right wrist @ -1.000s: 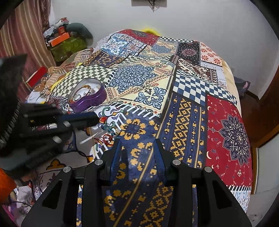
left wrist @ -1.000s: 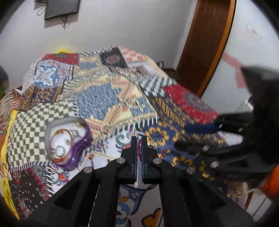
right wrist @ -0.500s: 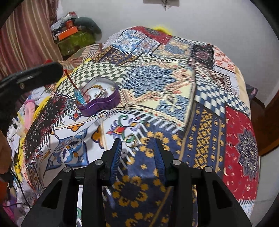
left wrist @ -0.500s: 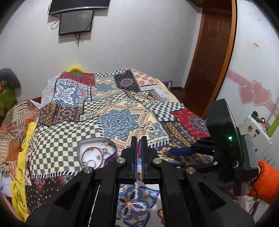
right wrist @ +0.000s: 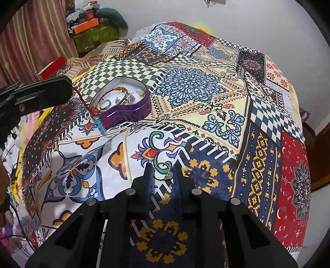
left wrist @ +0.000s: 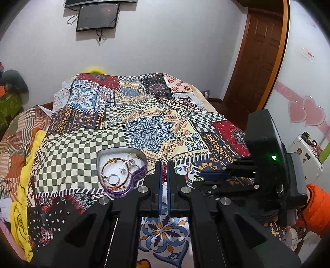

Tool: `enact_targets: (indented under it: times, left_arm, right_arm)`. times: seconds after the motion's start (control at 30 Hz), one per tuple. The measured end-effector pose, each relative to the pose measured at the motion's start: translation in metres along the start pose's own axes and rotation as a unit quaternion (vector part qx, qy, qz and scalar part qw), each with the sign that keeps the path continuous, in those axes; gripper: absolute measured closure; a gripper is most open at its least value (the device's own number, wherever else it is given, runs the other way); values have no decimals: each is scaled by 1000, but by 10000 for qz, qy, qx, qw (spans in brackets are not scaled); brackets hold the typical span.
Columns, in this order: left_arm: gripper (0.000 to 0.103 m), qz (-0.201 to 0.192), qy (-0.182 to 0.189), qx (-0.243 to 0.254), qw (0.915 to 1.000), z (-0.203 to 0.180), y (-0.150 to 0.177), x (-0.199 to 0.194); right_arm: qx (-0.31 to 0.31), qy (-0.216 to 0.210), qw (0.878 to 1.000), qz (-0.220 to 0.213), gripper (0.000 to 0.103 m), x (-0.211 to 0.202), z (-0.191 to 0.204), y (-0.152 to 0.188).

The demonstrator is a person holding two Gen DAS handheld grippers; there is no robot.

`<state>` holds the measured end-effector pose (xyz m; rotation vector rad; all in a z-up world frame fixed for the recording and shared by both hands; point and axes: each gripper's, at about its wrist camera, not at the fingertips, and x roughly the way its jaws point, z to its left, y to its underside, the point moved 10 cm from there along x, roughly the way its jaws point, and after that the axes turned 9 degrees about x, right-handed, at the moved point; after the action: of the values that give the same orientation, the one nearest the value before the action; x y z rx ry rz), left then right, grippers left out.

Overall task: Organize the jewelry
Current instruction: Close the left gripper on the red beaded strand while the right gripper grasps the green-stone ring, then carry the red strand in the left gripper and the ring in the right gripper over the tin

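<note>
While the left gripper (left wrist: 164,175) pinches a red beaded cord (right wrist: 82,99) beside the purple heart-shaped tin (right wrist: 132,111), ready to drop it inside, the right gripper (right wrist: 162,175) waits part-open around a gold ring (right wrist: 162,171).

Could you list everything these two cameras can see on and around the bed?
quilt: one, patchwork, covering the bed
tin: one, purple, heart-shaped, on the quilt, holding bracelets and rings
cord: one, red with blue tassel, hanging from the left tool toward the tin
ring: one, gold, between the right tool's fingers
screen: one, black, on the wall
door: one, brown, right of the bed
left tool: black, shut on cord
right tool: black, open
</note>
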<state>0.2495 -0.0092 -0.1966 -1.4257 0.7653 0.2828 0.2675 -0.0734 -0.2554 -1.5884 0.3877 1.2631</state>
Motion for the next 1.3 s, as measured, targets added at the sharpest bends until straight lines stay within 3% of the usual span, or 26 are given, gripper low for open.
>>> enact_targets:
  times: [0.23,0.77,1.03,1.3]
  left_arm:
    - [101,-103,-113,-68,9999,12,-6,-10]
    - [101,-371,-472,-409,9974,61,-26,-25]
    - [101,-429,-708,-424,9957,84,-38,-24]
    - [101,-312,-717,-470,9958,96,-39,-4]
  right_arm:
    - [45,6,9998,-175,86,-13,3,-6]
    - [209,-517,9946,-879,86,-44,41,-67]
    - [163,-606,9941,-882,86,-32,52,-87]
    - [90,-668,9948,-768,86,-17,61,-96]
